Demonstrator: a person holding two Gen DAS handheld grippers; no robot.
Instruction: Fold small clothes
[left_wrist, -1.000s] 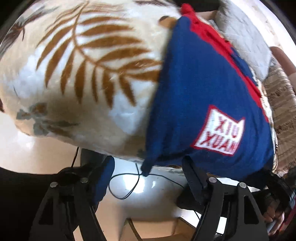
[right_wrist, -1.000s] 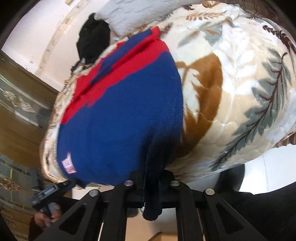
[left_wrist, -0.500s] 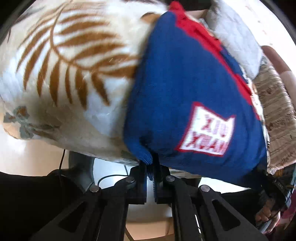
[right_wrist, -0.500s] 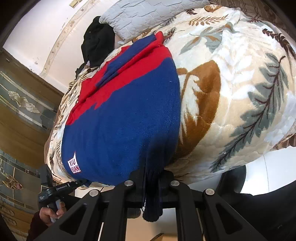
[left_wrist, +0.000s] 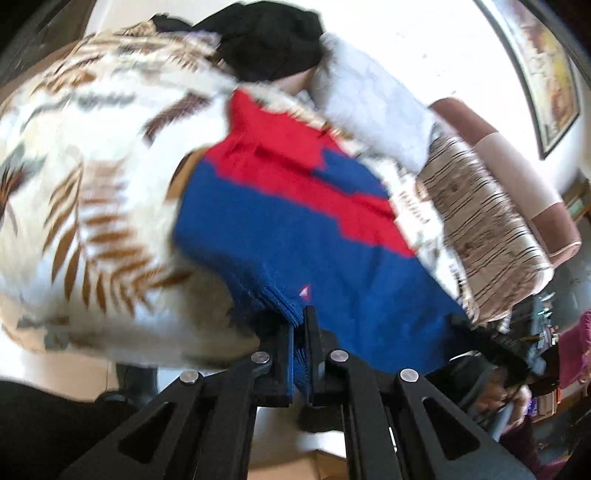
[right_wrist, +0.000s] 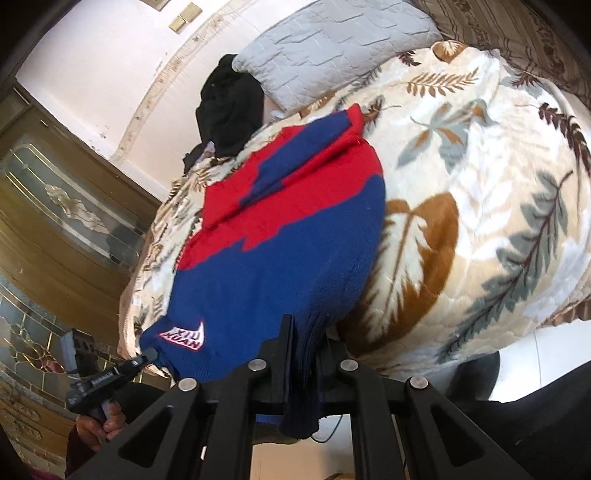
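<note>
Your left gripper (left_wrist: 300, 332) had clamped tight on one near hem corner of the blue-and-red sweater (right_wrist: 273, 258); your right gripper (right_wrist: 303, 343) pinched the other. The sweater stretched away ahead of both over the leaf-print blanket (right_wrist: 480, 184).

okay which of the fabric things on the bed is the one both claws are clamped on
The blue and red sweater. The left claw and right claw each pinch its near hem. The black garment and grey pillow lie untouched at the far end.

Sweater (right_wrist: 266, 258) blue/red; blanket (right_wrist: 461, 206) leaf-print.
</note>
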